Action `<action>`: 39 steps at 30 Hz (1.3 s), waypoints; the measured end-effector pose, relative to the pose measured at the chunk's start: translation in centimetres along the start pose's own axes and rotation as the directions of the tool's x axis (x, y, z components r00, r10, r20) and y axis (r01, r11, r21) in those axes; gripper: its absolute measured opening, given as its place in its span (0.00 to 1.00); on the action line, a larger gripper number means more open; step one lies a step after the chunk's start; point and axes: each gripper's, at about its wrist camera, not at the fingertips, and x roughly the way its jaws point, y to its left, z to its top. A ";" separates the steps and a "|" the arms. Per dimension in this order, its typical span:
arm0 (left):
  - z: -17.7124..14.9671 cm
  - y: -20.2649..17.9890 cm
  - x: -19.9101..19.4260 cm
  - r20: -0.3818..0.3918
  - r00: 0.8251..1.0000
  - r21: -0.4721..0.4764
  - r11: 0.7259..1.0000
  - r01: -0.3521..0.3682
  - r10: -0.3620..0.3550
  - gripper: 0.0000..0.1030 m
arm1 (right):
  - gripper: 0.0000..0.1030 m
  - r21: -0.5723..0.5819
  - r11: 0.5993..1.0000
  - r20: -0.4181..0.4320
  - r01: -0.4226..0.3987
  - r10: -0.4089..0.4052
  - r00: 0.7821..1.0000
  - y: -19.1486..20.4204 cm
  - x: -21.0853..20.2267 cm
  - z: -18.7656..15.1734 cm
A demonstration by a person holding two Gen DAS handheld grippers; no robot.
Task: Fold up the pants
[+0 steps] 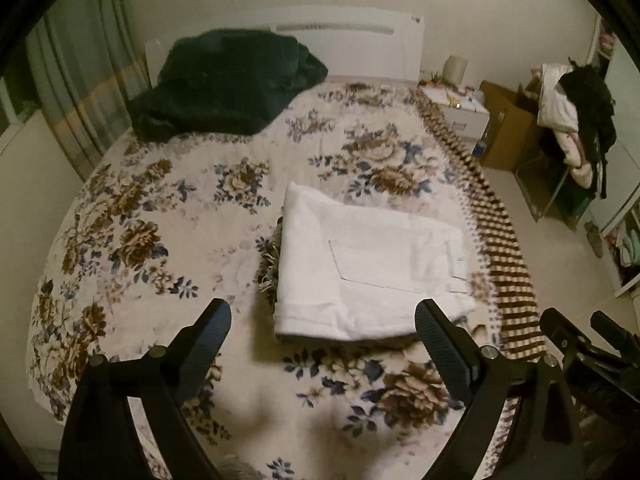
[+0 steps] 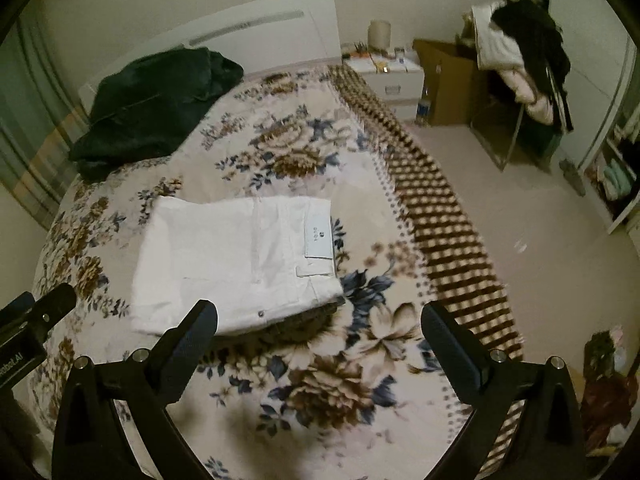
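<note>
Right wrist — folded white pants (image 2: 236,264) well inside bedspread (image 2: 320,392) edge

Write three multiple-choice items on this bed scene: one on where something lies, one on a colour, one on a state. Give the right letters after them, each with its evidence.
1. Where does the dark green blanket lie?
A. Heaped at the head of the bed, near the headboard
B. On the floor
C. On top of the pants

2. What colour are the pants?
A. Black
B. White
C. Red

3. In what state are the pants?
A. Hanging from a gripper
B. Spread out at full length
C. Folded into a compact stack, lying flat on the bed

Answers:
1 A: the heap sits at the bed's far end, apart from the pants.
2 B: the cloth is white in both wrist views, with a pale label at the waistband.
3 C: layered edges show, and the left gripper and right gripper are both open and hold nothing.
</note>
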 end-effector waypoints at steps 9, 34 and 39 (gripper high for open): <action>-3.6 -1.2 -12.5 0.107 0.994 -0.027 0.999 -0.028 0.031 0.91 | 1.00 -0.074 0.997 0.128 -0.030 0.039 0.991 -1.1 -15.4 -2.6; -8.7 -0.8 -25.9 0.224 0.972 -0.053 0.997 -0.062 0.072 1.00 | 1.00 -0.156 0.986 0.242 -0.058 0.095 0.966 0.2 -33.9 -6.9; -8.8 -0.5 -26.0 0.230 0.970 -0.043 0.997 -0.064 0.072 1.00 | 1.00 -0.154 0.986 0.244 -0.056 0.093 0.965 0.2 -33.8 -6.6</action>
